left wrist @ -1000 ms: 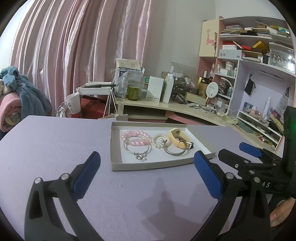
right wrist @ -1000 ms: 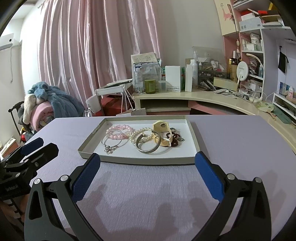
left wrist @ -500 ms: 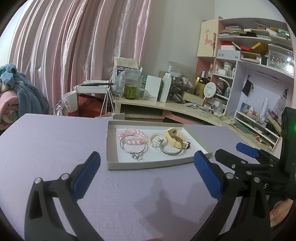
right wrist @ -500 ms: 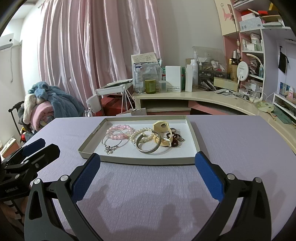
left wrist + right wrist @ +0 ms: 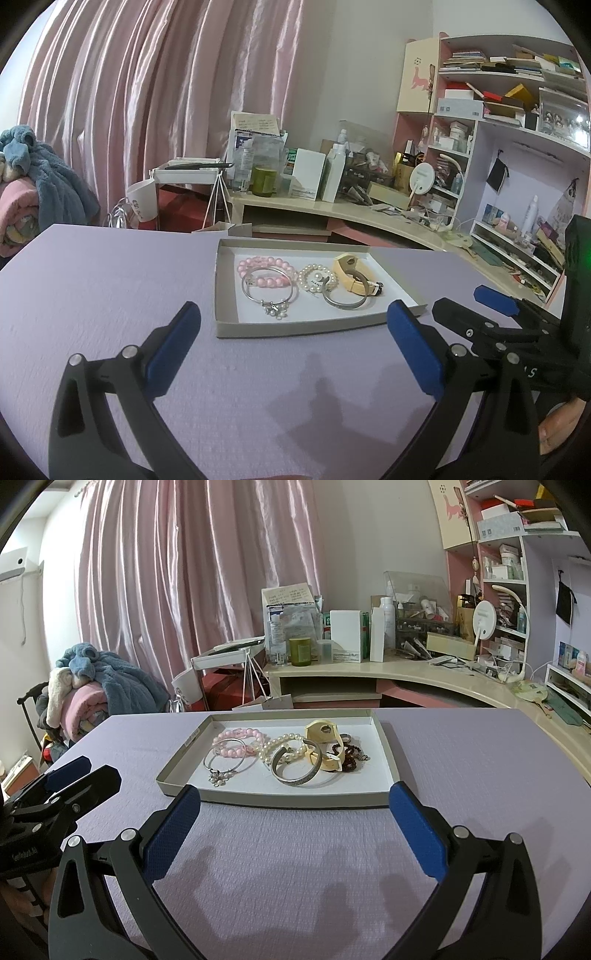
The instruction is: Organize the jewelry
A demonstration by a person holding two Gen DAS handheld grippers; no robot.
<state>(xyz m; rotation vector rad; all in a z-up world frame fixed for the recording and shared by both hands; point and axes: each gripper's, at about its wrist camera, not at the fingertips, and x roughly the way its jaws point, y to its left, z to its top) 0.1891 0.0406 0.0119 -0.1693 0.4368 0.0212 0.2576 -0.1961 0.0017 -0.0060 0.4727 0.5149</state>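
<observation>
A shallow grey tray (image 5: 173,775) (image 5: 258,330) lies on the lilac table and holds a pile of jewelry: a pink bead bracelet (image 5: 240,736) (image 5: 258,264), a thin silver bangle with a charm (image 5: 221,762) (image 5: 269,291), a pearl bracelet (image 5: 282,747) (image 5: 317,278), a wide silver cuff (image 5: 299,771) (image 5: 345,301), a cream watch strap (image 5: 325,734) (image 5: 349,271) and a dark bead chain (image 5: 351,757). My left gripper (image 5: 293,350) is open and empty, short of the tray's near edge. My right gripper (image 5: 295,827) is open and empty, also before the tray.
A curved desk (image 5: 424,672) crowded with bottles and boxes stands behind the table. Shelves (image 5: 517,110) fill the right wall. A pile of blankets (image 5: 92,690) sits at the left, before pink curtains. The other gripper shows at the edge of each view.
The left gripper has swung slightly, so the tray sits a bit further left in its view. The right gripper has barely moved. Both stay open.
</observation>
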